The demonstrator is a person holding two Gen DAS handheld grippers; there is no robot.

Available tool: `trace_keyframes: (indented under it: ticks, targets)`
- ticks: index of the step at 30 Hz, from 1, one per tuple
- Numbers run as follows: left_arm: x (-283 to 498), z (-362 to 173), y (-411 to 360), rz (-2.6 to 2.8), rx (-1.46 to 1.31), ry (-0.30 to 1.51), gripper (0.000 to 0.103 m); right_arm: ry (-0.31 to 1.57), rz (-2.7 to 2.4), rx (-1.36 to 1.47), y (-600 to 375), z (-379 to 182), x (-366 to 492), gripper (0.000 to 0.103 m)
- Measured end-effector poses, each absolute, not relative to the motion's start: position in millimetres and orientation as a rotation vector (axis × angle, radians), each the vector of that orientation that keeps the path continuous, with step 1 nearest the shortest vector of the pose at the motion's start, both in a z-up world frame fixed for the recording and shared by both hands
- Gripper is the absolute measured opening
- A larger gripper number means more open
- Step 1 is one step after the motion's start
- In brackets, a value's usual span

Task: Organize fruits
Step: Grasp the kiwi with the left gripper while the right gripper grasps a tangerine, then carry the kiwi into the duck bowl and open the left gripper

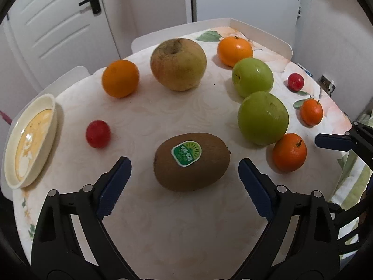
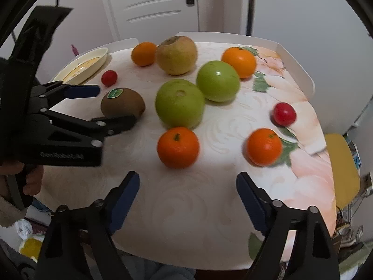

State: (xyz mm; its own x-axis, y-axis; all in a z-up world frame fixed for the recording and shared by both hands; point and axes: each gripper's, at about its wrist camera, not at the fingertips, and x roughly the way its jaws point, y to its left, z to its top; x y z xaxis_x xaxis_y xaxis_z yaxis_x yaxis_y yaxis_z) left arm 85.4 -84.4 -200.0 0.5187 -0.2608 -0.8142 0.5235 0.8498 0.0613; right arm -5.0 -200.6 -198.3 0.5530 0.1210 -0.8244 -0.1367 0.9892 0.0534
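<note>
A brown kiwi [image 1: 191, 161] with a green sticker lies on the table between the fingers of my open left gripper [image 1: 185, 166], which does not touch it. The kiwi also shows in the right wrist view [image 2: 122, 103] with the left gripper [image 2: 107, 105] around it. My right gripper [image 2: 187, 182] is open and empty, just in front of a small orange [image 2: 178, 147]. Two green apples [image 1: 263, 117] [image 1: 253, 76], a yellow-brown apple [image 1: 178, 64], several oranges and two red cherry tomatoes [image 1: 98, 133] [image 1: 295, 81] are spread on the table.
A cream bowl [image 1: 47, 107] stands at the table's left edge, also in the right wrist view [image 2: 102, 54]. White chairs [image 1: 268, 36] stand behind the table. A yellow chair [image 2: 341, 168] is at the right. A white door [image 1: 58, 23] is behind.
</note>
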Motion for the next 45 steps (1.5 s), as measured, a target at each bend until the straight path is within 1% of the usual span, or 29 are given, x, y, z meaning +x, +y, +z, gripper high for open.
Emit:
trace_keyframes:
  ticks: [1, 3, 5, 7, 11, 13, 19, 23, 27, 29, 31, 38, 45]
  targets:
    - [86.4, -202.1, -85.8, -0.481, 0.322, 0.916, 0.089, 0.973, 0.157, -0.024, -199.0, -199.4, -3.4, 0.078]
    - [88.7, -206.8, -88.4, -0.481, 0.337, 0.928, 0.081, 0.975, 0.167, -0.028, -196.6, -200.8, -0.5, 0.076]
    - [89.4, -206.8, -88.2, -0.487, 0.33, 0.924, 0.079, 0.977, 0.169, -0.033, -195.7, -202.5, 2.7, 0.075]
    - [89.4, -206.6, -88.4, -0.504, 0.324, 0.925, 0.071, 0.973, 0.175, -0.04, -195.1, -202.4, 4.5, 0.074]
    - [88.3, -206.6, -89.6, -0.502, 0.339, 0.921, 0.07, 0.968, 0.18, -0.057, -194.6, -202.1, 8.9, 0.068]
    - [87.9, -206.2, -89.2, -0.498, 0.338, 0.924, 0.069, 0.965, 0.179, -0.061, -195.0, -202.1, 10.7, 0.063]
    - [87.0, -205.0, -81.3, -0.465, 0.335, 0.933, 0.069, 0.959, 0.188, -0.081, -194.1, -202.6, 16.0, 0.056]
    - [86.0, -204.6, -75.8, -0.445, 0.327, 0.939, 0.069, 0.955, 0.199, -0.092, -192.9, -202.6, 16.7, 0.054]
    - [84.7, -204.1, -72.1, -0.427, 0.317, 0.943, 0.069, 0.955, 0.205, -0.103, -192.5, -202.3, 17.8, 0.048]
    - [84.4, -204.0, -70.7, -0.419, 0.309, 0.946, 0.069, 0.956, 0.209, -0.107, -192.8, -202.0, 18.4, 0.044]
    - [83.7, -203.2, -69.7, -0.408, 0.304, 0.949, 0.069, 0.954, 0.226, -0.107, -191.7, -201.3, 19.5, 0.036]
    - [78.3, -190.9, -63.5, -0.363, 0.274, 0.947, 0.068, 0.961, 0.25, -0.11, -190.2, -197.2, 18.9, 0.036]
    - [70.1, -159.4, -46.0, -0.282, 0.224, 0.921, 0.068, 0.944, 0.305, -0.127, -185.2, -172.9, 16.9, 0.036]
